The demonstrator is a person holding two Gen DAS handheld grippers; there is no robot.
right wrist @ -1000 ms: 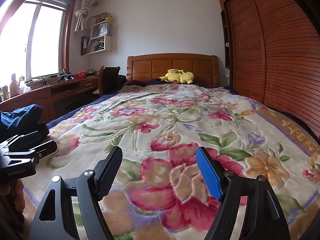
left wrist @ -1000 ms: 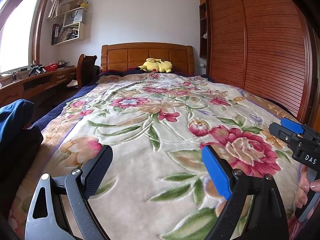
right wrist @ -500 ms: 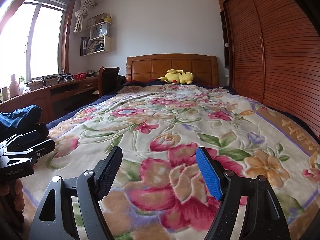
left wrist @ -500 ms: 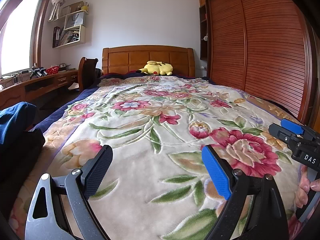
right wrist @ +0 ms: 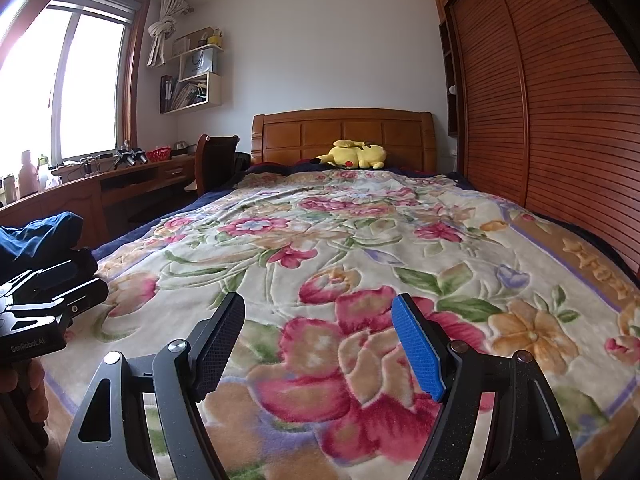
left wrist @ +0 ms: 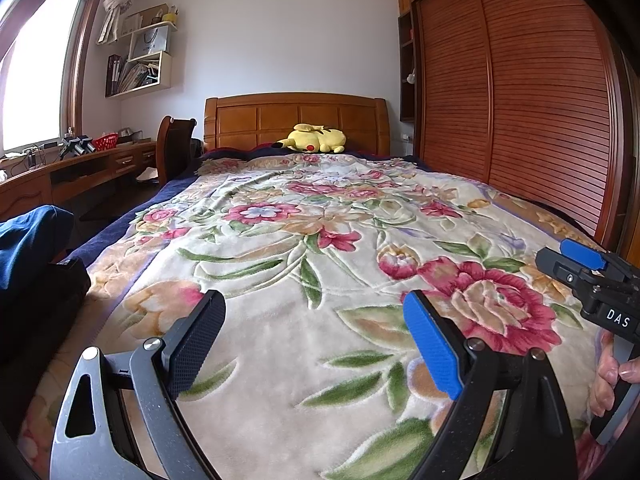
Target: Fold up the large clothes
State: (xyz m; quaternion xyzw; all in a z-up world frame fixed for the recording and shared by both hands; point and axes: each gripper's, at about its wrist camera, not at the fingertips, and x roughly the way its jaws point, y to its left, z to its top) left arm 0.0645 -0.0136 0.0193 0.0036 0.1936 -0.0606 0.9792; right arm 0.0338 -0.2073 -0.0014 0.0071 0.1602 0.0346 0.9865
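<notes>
Hovering over the flowered blanket [left wrist: 280, 320], the left gripper [left wrist: 312, 344] and right gripper [right wrist: 320, 340] are waiting, fingers spread and empty, seemingly for clothes [left wrist: 32, 236] beside it.

A plush toy [left wrist: 314, 139] is lying against the headboard [left wrist: 296, 119] on the blanket-covered bed [left wrist: 280, 280]; what may be clothing [left wrist: 28, 236] is sitting left.

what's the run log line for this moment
left gripper: open, empty | right gripper: open, empty | floral blanket: flat on bed | blue garment: untouched
</notes>
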